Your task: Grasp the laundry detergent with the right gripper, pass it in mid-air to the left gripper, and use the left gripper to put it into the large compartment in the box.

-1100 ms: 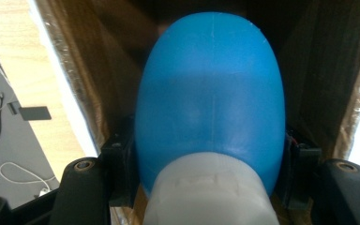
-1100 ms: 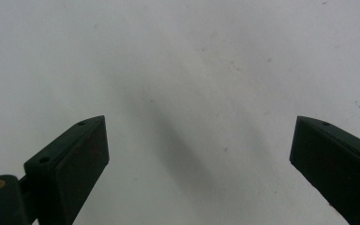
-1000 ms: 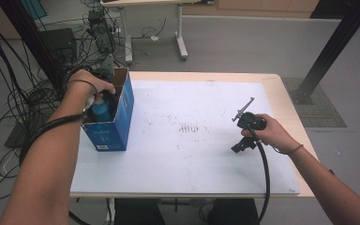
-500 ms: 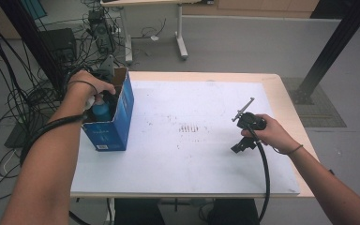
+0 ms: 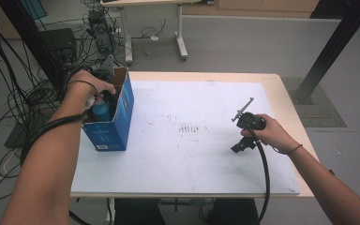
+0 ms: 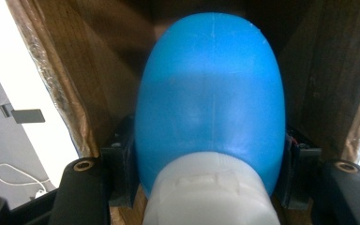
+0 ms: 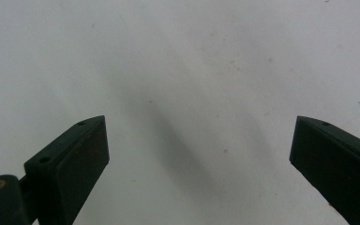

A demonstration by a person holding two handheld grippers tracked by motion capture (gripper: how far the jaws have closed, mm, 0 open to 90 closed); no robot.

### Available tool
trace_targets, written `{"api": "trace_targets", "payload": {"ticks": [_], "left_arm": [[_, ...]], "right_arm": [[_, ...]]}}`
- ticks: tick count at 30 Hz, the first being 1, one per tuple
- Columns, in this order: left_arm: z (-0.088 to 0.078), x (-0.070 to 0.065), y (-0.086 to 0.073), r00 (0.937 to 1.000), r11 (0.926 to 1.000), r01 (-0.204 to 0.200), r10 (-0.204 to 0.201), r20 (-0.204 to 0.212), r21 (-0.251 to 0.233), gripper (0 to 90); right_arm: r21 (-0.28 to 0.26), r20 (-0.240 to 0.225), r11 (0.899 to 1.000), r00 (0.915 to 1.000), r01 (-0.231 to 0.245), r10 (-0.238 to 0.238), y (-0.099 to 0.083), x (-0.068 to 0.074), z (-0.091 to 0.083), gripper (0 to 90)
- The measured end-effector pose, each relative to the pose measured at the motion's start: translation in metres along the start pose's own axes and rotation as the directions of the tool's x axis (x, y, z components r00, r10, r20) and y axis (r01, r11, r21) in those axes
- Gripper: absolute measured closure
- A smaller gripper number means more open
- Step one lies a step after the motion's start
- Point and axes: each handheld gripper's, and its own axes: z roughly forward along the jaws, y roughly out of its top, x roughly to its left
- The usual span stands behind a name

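Note:
A blue bottle (image 6: 211, 93) with a white cap (image 6: 211, 197) sits between the jaws of my left gripper (image 6: 211, 171), which is shut on its sides. The bottle (image 5: 101, 110) is down inside an open blue cardboard box (image 5: 115, 126) at the table's left edge, and the person's left hand (image 5: 85, 89) covers most of the gripper there. Brown inner walls of the box (image 6: 89, 70) surround the bottle. My right gripper (image 7: 199, 145) is open, pointing down at the bare white tabletop with nothing between its jaws. It is held at the table's right side (image 5: 242, 142).
The white table surface (image 5: 192, 159) has a patch of small dark marks (image 5: 192, 128) near its middle. A black cable (image 5: 265, 173) trails from the right gripper toward the front edge. Cables and equipment (image 5: 98, 33) clutter the floor behind the box.

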Motion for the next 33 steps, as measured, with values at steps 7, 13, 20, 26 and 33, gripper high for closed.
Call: {"api": "trace_targets", "payload": {"ticks": [7,13,20,26,33], "left_arm": [[0.0002,-0.0004,-0.0003,1.0,1.0,0.002,-0.002,-0.002,-0.002,37.7],[0.0,-0.0008,0.0001,1.0,1.0,0.0,0.0,-0.005,0.0,37.6],[0.0001,-0.001,0.0001,1.0,1.0,0.001,-0.001,-0.006,-0.001,37.6],[0.0003,-0.0016,0.0,1.0,1.0,0.001,-0.001,-0.008,0.0,37.7],[0.0001,-0.0015,-0.0002,1.0,1.0,0.003,-0.003,-0.009,0.0,37.6]], "right_arm": [[0.002,0.0,1.0,1.0,0.0,0.0,-0.0001,-0.0005,0.0001,4.8],[0.004,0.0,1.0,1.0,0.004,-0.004,0.0006,-0.0001,0.0005,4.7],[0.002,-0.003,1.0,1.0,0.001,-0.001,0.0005,-0.0004,0.0012,4.8],[0.002,-0.005,1.0,1.0,0.0,0.0,0.0005,-0.0003,0.0012,4.8],[0.001,-0.007,1.0,1.0,0.001,-0.001,0.0006,-0.0005,0.0017,4.8]]}}
